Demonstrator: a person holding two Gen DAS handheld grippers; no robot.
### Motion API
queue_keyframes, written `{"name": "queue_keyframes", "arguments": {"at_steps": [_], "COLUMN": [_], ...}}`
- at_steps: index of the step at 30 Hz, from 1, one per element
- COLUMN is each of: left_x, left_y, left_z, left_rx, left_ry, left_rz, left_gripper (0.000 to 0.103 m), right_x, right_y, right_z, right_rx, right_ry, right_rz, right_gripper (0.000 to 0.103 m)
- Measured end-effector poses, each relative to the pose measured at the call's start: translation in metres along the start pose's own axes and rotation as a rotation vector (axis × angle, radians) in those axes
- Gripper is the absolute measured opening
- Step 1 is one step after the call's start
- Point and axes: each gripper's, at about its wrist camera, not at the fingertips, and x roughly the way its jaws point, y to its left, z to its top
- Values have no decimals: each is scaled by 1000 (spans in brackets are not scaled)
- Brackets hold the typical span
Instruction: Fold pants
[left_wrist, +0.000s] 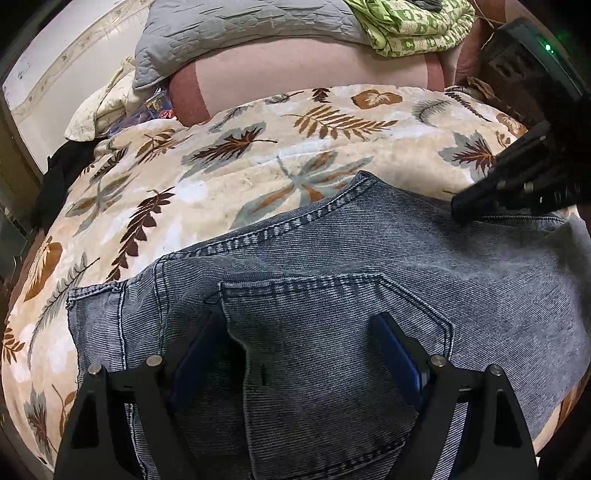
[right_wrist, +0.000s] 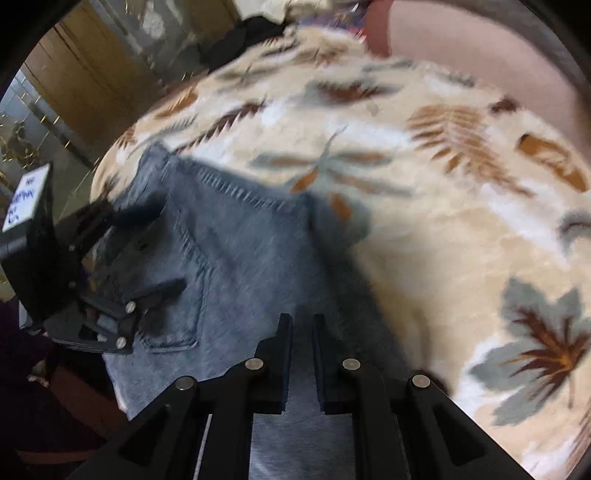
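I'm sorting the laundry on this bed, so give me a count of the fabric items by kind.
Jeans: 1
Leaf blanket: 1
Grey quilt: 1
Green cloth: 1
Black garment: 1
Total: 5

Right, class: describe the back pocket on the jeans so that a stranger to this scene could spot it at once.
Find the cream leaf-print blanket covering the bed, then the grey-blue jeans lying flat on it. The back pocket is the stitched five-sided patch with a pointed bottom, right between the left gripper's wide-open fingers, the only outlined panel on the denim.
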Motion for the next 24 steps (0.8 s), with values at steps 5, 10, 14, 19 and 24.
{"name": "queue_keyframes", "arguments": {"at_steps": [5, 10, 14, 19, 24], "left_x": [0, 2, 3, 5, 6], "left_y": [0, 0, 0, 0, 0], "left_z": [-1, -1, 0, 1, 1], "left_rx": [3, 1, 3, 1, 6], "left_ry": [0, 5, 7, 11, 10], "left_rz": [0, -2, -4, -10, -10], "left_gripper": [86, 86, 86, 86, 86], "right_x": [6, 10, 7, 8, 10], "right_y": [-13, -25, -35, -38, -27], "right_z": [-5, -11, -17, -20, -20], "right_rx": [14, 23, 22, 1, -54], "right_ry": [88, 101, 113, 117, 136], "right_rz": [16, 30, 55, 122, 196], "right_gripper": [12, 13, 16, 35, 50]}}
